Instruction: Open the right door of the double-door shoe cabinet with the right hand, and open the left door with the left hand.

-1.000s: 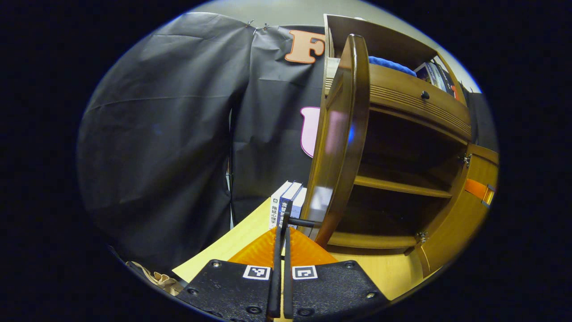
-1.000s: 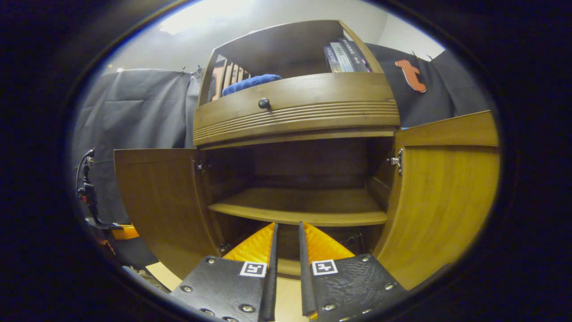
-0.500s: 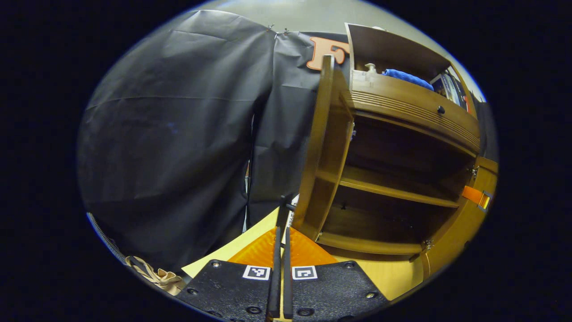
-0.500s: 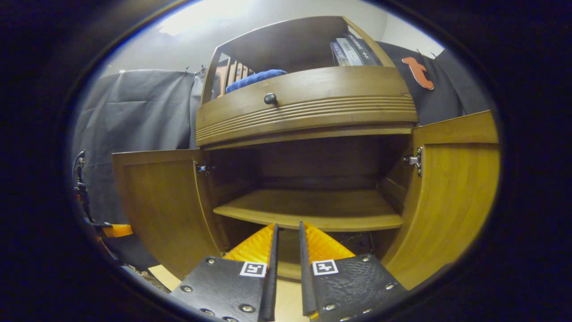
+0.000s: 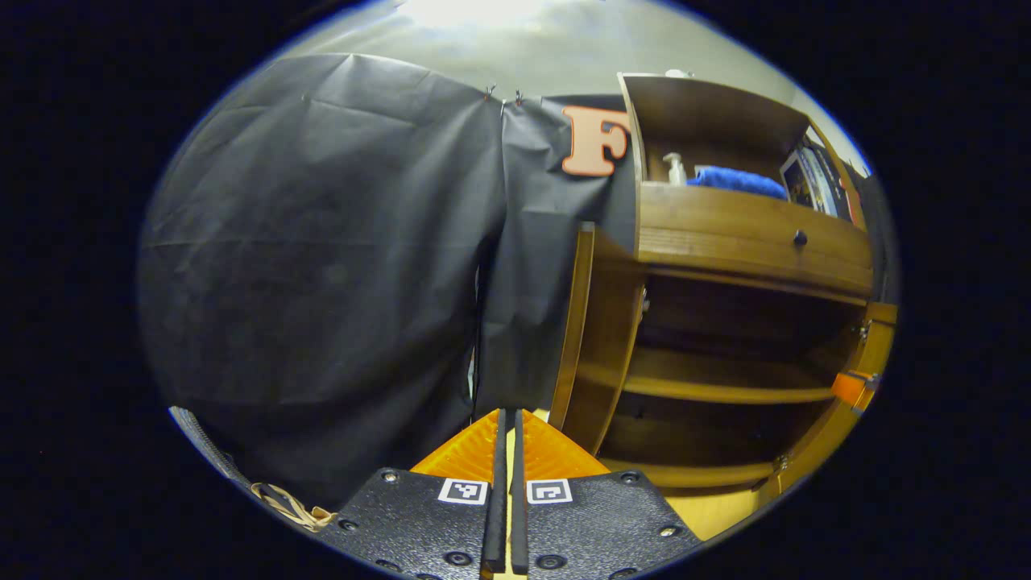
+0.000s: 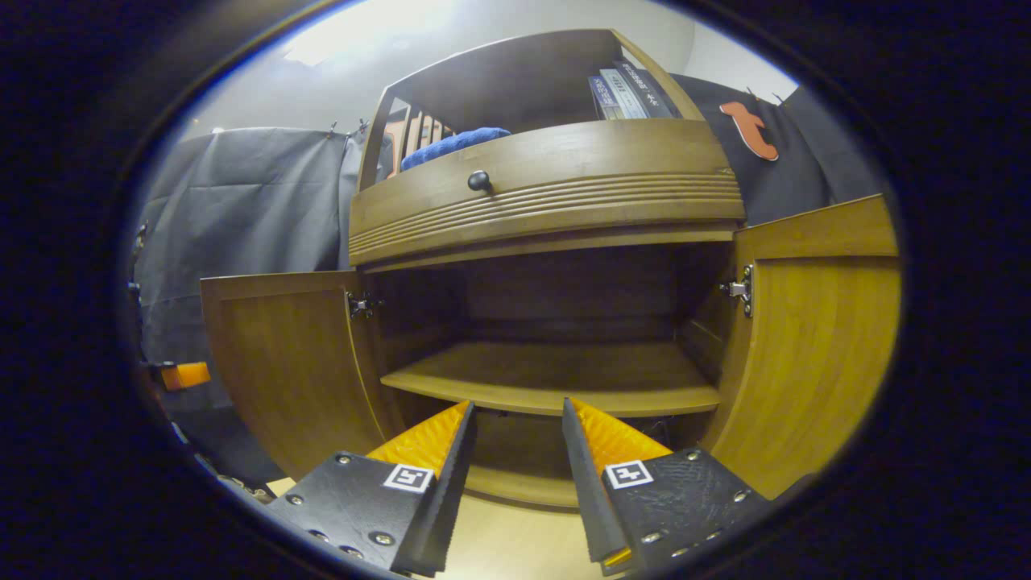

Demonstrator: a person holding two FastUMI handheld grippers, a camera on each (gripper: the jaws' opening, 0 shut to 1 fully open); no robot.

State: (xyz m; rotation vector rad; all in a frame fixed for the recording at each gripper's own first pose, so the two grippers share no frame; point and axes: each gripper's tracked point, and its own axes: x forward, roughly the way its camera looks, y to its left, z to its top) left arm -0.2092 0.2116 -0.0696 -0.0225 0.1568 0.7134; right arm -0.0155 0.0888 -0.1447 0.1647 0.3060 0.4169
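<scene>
Both shoe cabinet (image 6: 548,201) doors are swung wide: left door (image 6: 282,362), right door (image 6: 813,354), shelf (image 6: 556,379) exposed. Task looks done. Right tongs (image 6: 515,427) are parted, holding nothing, facing the interior. Left tongs (image 5: 505,435) are pressed together, empty, clear of the left door's edge.

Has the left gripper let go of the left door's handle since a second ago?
Yes. The left gripper has backed away from the left door; its shut fingers now hold nothing, the door standing open against the cabinet.
</scene>
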